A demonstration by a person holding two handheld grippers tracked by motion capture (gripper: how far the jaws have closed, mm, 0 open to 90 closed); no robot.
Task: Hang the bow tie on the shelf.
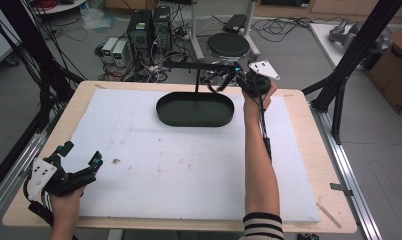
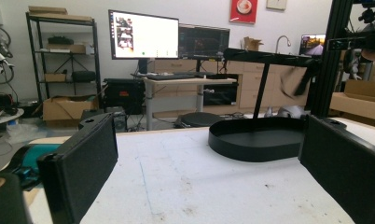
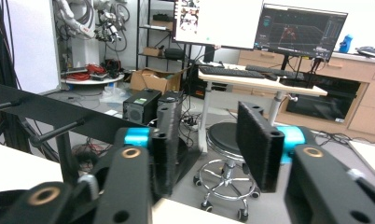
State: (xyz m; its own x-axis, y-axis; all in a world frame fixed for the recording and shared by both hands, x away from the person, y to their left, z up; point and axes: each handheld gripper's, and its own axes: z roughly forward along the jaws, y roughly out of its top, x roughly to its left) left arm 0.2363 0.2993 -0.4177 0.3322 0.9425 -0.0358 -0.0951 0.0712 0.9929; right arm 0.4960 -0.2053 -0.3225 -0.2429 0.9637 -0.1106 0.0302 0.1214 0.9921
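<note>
In the high view, the right gripper (image 1: 237, 76) is held at the far end of the table (image 1: 309, 165), beside the right end of the horizontal bar (image 1: 201, 65) of a black stand. The stand's oval tray (image 1: 194, 109) lies on the white mat (image 1: 189, 160), below and to the left of these jaws. Whether the bar is touched cannot be told here. The left gripper (image 1: 81, 161) is held at the near left corner, well apart from the stand, its jaws spread with nothing between them.

In the left gripper view, the two black jaws are seen wide apart over the mat (image 2: 185, 182). The tray (image 2: 260, 140) sits ahead, towards the right jaw, with the bar (image 2: 269, 56) carried above it on a thin post.

In the right gripper view, the jaws are seen partly apart with nothing gripped between them. The bar (image 3: 50, 112) lies just left of the left jaw, outside the gap.
</note>
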